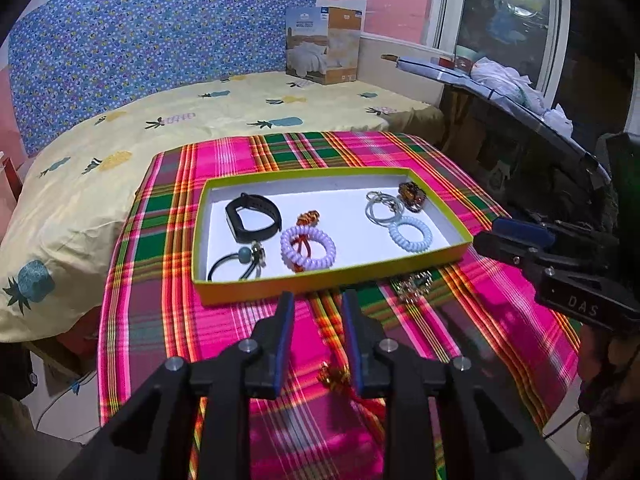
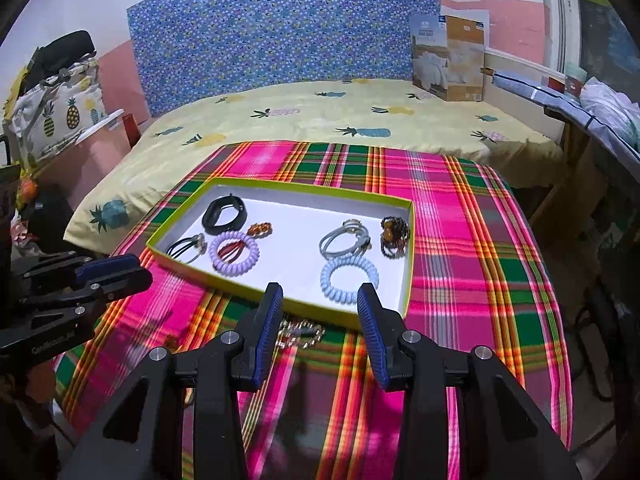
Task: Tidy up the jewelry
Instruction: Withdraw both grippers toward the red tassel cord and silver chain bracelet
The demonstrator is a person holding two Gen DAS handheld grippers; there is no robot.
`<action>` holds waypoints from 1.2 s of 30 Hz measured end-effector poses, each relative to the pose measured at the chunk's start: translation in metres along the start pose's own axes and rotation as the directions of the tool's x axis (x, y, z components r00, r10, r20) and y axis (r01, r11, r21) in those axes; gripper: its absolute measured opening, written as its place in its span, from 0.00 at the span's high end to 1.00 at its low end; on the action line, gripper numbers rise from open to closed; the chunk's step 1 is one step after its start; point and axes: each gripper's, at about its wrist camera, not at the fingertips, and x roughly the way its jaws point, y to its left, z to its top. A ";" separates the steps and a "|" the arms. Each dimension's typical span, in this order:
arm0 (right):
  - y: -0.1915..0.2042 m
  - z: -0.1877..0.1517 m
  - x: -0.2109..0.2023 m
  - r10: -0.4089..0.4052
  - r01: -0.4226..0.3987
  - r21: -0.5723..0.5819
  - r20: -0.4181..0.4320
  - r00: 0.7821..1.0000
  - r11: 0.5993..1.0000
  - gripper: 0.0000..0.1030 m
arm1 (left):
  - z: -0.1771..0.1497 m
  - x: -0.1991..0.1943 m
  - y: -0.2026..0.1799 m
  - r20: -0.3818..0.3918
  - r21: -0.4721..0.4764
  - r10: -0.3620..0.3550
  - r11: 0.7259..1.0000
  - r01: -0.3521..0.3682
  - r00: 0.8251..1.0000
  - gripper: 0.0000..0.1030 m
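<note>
A gold chain (image 2: 301,332) lies on the counter (image 2: 460,280) outside the tray (image 2: 406,292), just ahead of the right claw (image 2: 320,332), stretched crosswise. This claw stands wide, empty. The left claw (image 1: 318,340), half open, empty, is farther.

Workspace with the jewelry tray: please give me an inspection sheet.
Surface: plaid cloth over a table.
Job's things: green-rimmed tray holds a black band, a lilac coil tie and a pale blue coil tie; a gold chain piece lies outside on the cloth.
Clutter: nothing seen.
Grippers: left hand-held gripper and right hand-held gripper both open, empty.
Cables: nothing seen.
Surroundings: bed behind, cardboard box on it.
</note>
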 end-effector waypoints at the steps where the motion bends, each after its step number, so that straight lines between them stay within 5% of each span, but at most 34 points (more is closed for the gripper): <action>1: 0.001 -0.003 -0.002 0.003 -0.003 0.002 -0.001 1.000 1.000 0.62 | -0.003 -0.002 0.000 -0.002 -0.001 -0.001 1.000 0.001 1.000 0.75; 16: 0.005 -0.047 -0.027 0.023 -0.022 0.050 -0.019 1.000 0.998 0.62 | -0.043 -0.022 -0.001 -0.027 -0.039 -0.024 0.999 0.022 0.999 0.70; 27: 0.004 -0.064 -0.025 0.038 -0.035 0.069 -0.045 0.998 0.997 0.62 | -0.061 0.001 -0.014 -0.114 -0.115 -0.122 0.987 0.109 0.986 0.68; 36: -0.006 -0.074 -0.017 0.039 -0.033 0.091 -0.068 0.997 0.995 0.62 | -0.061 0.023 -0.019 -0.149 -0.220 -0.172 0.966 0.137 0.974 0.54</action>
